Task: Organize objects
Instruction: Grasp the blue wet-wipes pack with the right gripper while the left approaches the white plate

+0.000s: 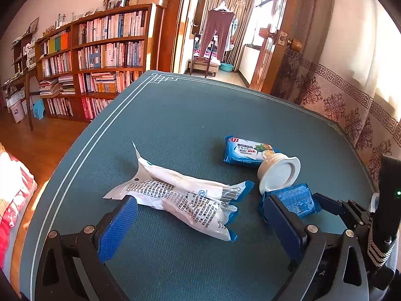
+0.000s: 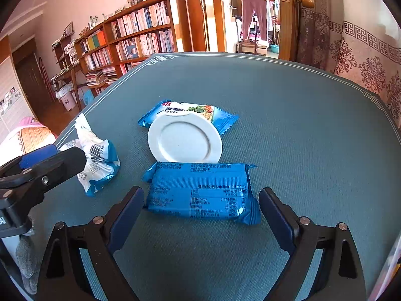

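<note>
On the teal table mat point(image 1: 175, 115) a white and blue bag point(image 1: 185, 200) lies between the wide fingers of my left gripper point(image 1: 200, 223). The pads do not press on it, and this gripper is open. A blue snack packet point(image 2: 200, 190) lies flat between the fingers of my right gripper point(image 2: 201, 212), with a gap on each side, so that gripper is open too. Just beyond the packet a white jar point(image 2: 184, 138) lies on its side. Behind the jar rests a blue cracker pack point(image 2: 200, 110). One finger point(image 2: 62, 163) of the left gripper shows at the left, beside the bag point(image 2: 100, 160).
The mat's white-lined edge point(image 1: 82, 150) runs along the left, with wooden floor below. A tall bookshelf point(image 1: 100, 57) stands beyond it, next to an open doorway point(image 1: 220, 37). A patterned curtain point(image 1: 338, 105) hangs close behind the table's right side.
</note>
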